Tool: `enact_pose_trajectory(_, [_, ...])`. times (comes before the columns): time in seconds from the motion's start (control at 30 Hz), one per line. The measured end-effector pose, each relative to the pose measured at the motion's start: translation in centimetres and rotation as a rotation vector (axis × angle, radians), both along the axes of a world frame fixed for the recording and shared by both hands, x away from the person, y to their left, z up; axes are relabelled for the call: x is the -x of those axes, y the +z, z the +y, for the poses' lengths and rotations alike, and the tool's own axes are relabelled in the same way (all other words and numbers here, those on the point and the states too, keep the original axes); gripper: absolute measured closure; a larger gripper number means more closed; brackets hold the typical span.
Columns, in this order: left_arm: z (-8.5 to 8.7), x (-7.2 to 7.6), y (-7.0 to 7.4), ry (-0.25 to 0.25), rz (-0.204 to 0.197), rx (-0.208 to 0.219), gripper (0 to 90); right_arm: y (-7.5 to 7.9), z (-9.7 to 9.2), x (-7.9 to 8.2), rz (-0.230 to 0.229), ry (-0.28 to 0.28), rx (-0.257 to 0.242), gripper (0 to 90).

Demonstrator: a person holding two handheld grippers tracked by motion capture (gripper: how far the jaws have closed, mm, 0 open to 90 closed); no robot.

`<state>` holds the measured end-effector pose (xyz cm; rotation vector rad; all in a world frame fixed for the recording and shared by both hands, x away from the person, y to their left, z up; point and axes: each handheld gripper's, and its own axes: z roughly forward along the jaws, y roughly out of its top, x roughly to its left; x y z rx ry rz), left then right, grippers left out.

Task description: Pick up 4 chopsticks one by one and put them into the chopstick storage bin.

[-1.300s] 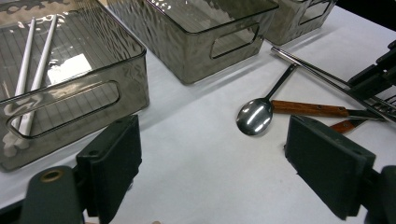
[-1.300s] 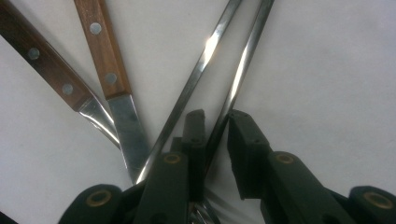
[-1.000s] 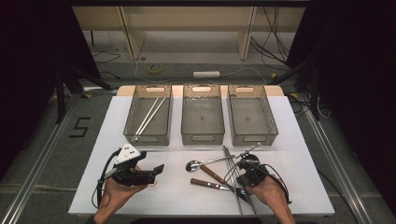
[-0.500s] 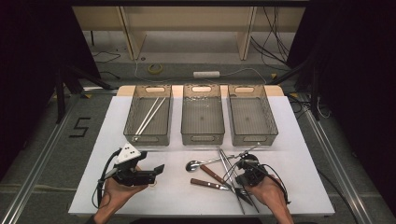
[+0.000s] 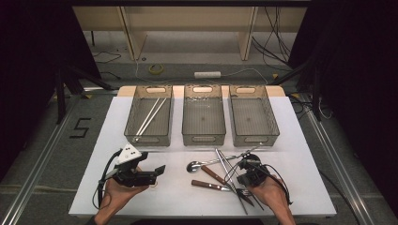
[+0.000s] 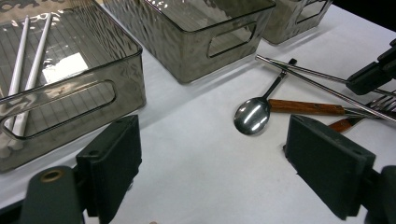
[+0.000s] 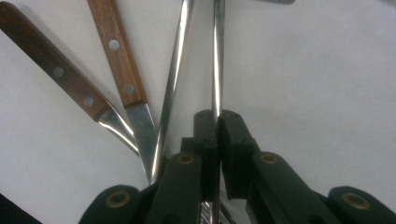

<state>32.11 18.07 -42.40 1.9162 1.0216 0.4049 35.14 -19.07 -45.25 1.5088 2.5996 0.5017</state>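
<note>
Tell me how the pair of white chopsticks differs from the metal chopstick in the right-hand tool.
The white chopsticks lie in the leftmost bin; the metal chopstick lies on the table among other cutlery. The white chopsticks are untouched and matte; the metal chopstick is shiny and pinched by the right gripper, whose jaws have just been closing. Both are long and thin.

Two handheld grippers, left gripper [image 5: 157,171] and right gripper [image 5: 248,165], are black-bodied with thick black rectangular jaw pads and brass-coloured pivot rivets. A pale grey three-cornered plate tops the left one. Black cables loop from both; the forearms are unsleeved.
</note>
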Motion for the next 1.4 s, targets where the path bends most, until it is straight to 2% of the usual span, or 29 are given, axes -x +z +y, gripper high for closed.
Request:
enact_pose_trajectory(0.27, [0.0,0.0,0.0,-0.002,0.000,0.000,18.0,0.4,-0.6,0.0,-0.032,-0.002,0.011,86.6])
enact_pose_trajectory(0.57, [-0.1,-0.1,0.0,-0.010,-0.001,0.000,18.0,1.7,-1.4,0.2,-0.060,0.032,-0.027,86.8])
enact_pose_trajectory(0.8, [-0.1,-0.1,0.0,-0.021,0.001,0.006,17.9,3.2,-1.0,0.5,-0.090,0.116,-0.056,86.8])
enact_pose_trajectory(0.97, [-0.3,-0.2,-0.1,-0.035,0.006,0.009,17.8,3.6,-0.1,0.7,-0.094,0.188,-0.063,86.7])
enact_pose_trajectory(1.03, [-0.4,-0.2,0.0,-0.045,0.007,0.011,17.7,3.6,0.4,0.7,-0.089,0.213,-0.064,86.8])
enact_pose_trajectory(1.07, [-0.5,-0.2,0.0,-0.050,0.007,0.013,17.5,3.7,0.8,0.8,-0.087,0.243,-0.067,86.8])
enact_pose_trajectory(1.13, [-0.7,-0.3,0.0,-0.065,0.008,0.016,17.4,3.7,1.0,0.8,-0.081,0.256,-0.066,86.8])
enact_pose_trajectory(1.27, [-1.1,-0.6,0.2,-0.095,0.011,0.017,17.3,4.0,2.0,0.8,-0.072,0.333,-0.069,86.8])
enact_pose_trajectory(1.4, [-1.7,-0.8,0.3,-0.122,0.012,0.008,16.9,4.3,2.8,1.0,-0.075,0.374,-0.067,86.8])
